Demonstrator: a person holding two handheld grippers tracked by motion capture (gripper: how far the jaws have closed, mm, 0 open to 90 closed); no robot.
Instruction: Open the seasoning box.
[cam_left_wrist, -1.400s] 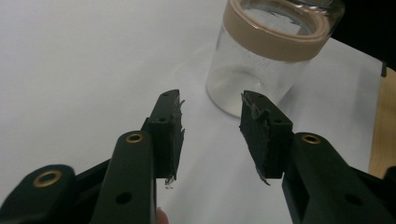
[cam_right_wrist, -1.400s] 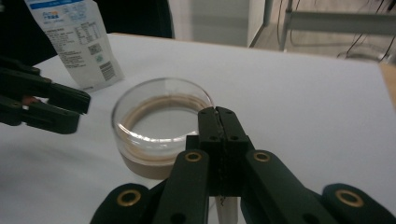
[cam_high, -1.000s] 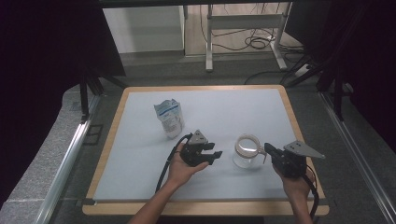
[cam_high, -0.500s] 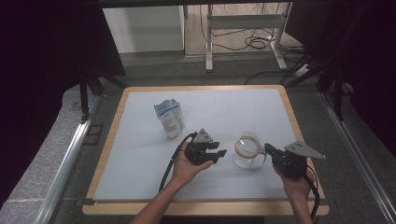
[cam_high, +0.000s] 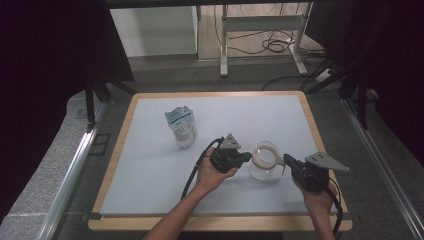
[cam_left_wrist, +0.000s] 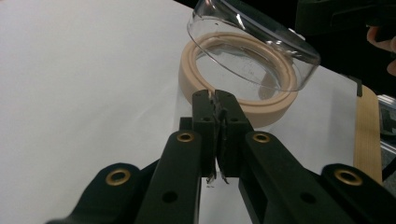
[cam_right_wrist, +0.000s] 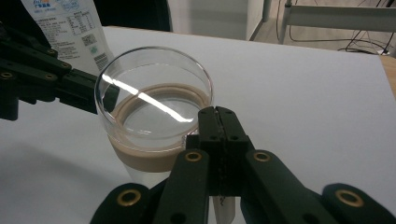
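Note:
A clear glass jar (cam_high: 263, 169) with a beige seal ring (cam_left_wrist: 243, 106) stands right of the mat's middle. Its glass lid (cam_left_wrist: 252, 37) is tilted up on the side near my left gripper and meets the ring on the far side. My left gripper (cam_left_wrist: 215, 95) has just been closing. Its jaws now stand pressed together at the ring's near edge, and I make out nothing but a thin dark sliver in the slit. My right gripper (cam_right_wrist: 217, 112) is shut, its tips against the lid's (cam_right_wrist: 154, 93) rim. In the high view the left gripper (cam_high: 246, 157) and right gripper (cam_high: 286, 159) flank the jar.
A white and blue pouch (cam_high: 181, 127) stands upright left of the jar, behind the left hand. The white mat lies on a table with a wooden rim (cam_high: 220, 223). Dark curtains, metal rails and floor cables surround the table.
The left hand has moved right, up to the jar, and its jaws have gone from partly open to pressed together. The right hand and the jar have stayed in place.

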